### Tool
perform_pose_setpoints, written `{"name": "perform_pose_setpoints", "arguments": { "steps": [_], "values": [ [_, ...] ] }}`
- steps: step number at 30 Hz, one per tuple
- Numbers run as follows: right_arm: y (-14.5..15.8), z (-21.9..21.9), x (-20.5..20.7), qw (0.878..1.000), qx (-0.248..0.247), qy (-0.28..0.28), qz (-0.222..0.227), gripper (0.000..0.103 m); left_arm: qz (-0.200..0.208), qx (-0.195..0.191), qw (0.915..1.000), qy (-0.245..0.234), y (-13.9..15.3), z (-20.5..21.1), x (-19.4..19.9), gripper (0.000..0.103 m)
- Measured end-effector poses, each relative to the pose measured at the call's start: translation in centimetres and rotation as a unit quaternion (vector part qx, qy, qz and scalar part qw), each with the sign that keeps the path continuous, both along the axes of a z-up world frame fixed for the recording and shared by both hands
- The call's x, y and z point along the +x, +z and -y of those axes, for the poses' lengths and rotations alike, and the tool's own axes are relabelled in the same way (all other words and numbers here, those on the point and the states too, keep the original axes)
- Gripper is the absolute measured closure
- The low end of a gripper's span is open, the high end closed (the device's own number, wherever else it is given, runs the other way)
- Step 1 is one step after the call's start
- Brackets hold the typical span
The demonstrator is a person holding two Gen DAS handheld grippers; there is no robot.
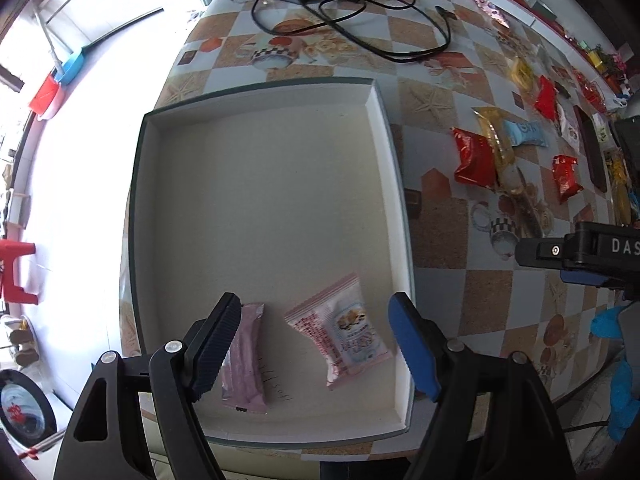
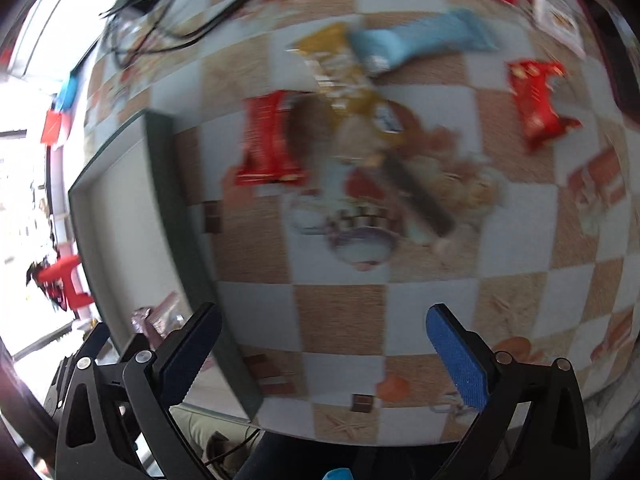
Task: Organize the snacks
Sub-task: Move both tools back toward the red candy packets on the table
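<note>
A shallow white box (image 1: 264, 96) with a dark rim lies on the checkered table. Two pink snack packs lie in its near end: a long bar (image 1: 246, 364) and a printed pouch (image 1: 344, 332). My left gripper (image 1: 316, 344) is open and empty just above them. In the blurred right wrist view, my right gripper (image 2: 324, 356) is open and empty over the table right of the box (image 2: 160, 168). Ahead of it lie a red pack (image 2: 268, 140), a gold bar (image 2: 340, 72), a light blue bar (image 2: 420, 36) and another red pack (image 2: 536, 100).
A black charger and tangled cable (image 1: 340, 12) lie beyond the box. More snacks (image 1: 536, 84) are strewn along the table's right side. The right gripper's body (image 1: 580, 248) shows at the right edge. A red stool (image 1: 14, 272) stands on the floor at left.
</note>
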State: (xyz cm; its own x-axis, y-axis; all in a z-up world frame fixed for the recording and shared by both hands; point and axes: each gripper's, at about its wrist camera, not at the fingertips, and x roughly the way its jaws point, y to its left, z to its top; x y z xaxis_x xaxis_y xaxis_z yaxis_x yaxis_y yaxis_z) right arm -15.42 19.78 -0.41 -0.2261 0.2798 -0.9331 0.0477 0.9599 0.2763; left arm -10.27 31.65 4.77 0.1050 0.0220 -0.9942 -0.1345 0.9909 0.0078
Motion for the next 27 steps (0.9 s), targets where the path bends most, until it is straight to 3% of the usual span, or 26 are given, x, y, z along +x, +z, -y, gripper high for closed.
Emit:
{"name": "perform_pose_setpoints", "arguments": {
  "steps": [13, 27],
  "values": [
    [-2.0, 10.2, 1.2, 0.998, -0.026, -0.061, -0.01, 0.0, 0.018, -0.004, 0.9953, -0.095, 0.1, 8.9, 7.1, 0.023],
    [-1.7, 16.1, 9.2, 0.997, -0.044, -0.047, 0.04, 0.0, -0.027, 0.01, 0.9965, -0.079, -4.6, 11.4, 13.7, 0.023]
  ]
}}
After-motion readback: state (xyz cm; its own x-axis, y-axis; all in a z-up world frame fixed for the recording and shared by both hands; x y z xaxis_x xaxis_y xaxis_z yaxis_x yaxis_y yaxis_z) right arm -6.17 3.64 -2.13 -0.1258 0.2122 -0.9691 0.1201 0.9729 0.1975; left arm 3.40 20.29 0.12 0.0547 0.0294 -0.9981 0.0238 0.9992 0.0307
